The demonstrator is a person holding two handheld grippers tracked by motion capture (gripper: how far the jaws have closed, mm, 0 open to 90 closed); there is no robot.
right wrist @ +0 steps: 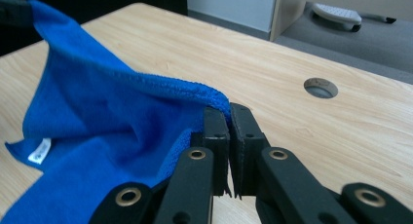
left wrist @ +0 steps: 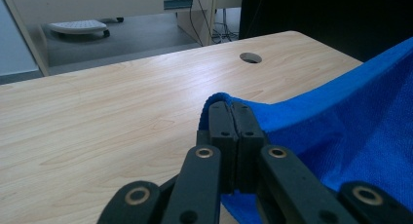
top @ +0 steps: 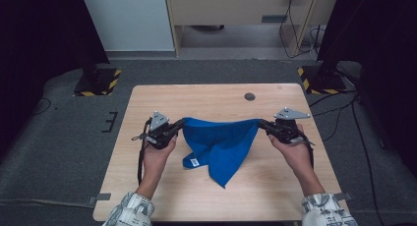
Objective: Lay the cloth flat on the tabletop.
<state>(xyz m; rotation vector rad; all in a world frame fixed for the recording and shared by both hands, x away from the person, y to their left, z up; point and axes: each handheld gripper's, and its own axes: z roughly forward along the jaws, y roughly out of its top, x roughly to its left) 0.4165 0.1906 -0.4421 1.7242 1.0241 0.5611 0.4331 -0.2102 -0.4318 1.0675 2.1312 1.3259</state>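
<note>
So right now I've got the blue cloth (top: 220,142) strung up between both hands in the middle of the high view, hanging over the table (top: 162,96). My left gripper (top: 178,126) has its jaws pressed together on one top corner, and in the left gripper view you can see the hem wrapping right over the tips (left wrist: 233,118). My right gripper (top: 264,124) is pinching the opposite corner the same way, a thin sliver of blue caught between the pads in its own view (right wrist: 228,118). The top edge runs fairly straight between the two; the rest droops to a point toward the lower middle of the frame, with the little white tag (top: 194,161) at the lower left of the cloth, and the low parts look like they're resting on the wood.

I'd say the step is spreading or laying it flat, so the trick is keeping even tension on that top edge. Both pinches are right at the hem, so I reckon a hard tug could slip a corner out. I'd move both hands together, same height, no twisting.

Room-wise it's easy: bare wood toward the top of the frame, only the round cable hole (top: 250,96) near the upper right. The table's side edges sit not far outside each hand, so I'd go toward the top or bottom of the frame rather than wider.
</note>
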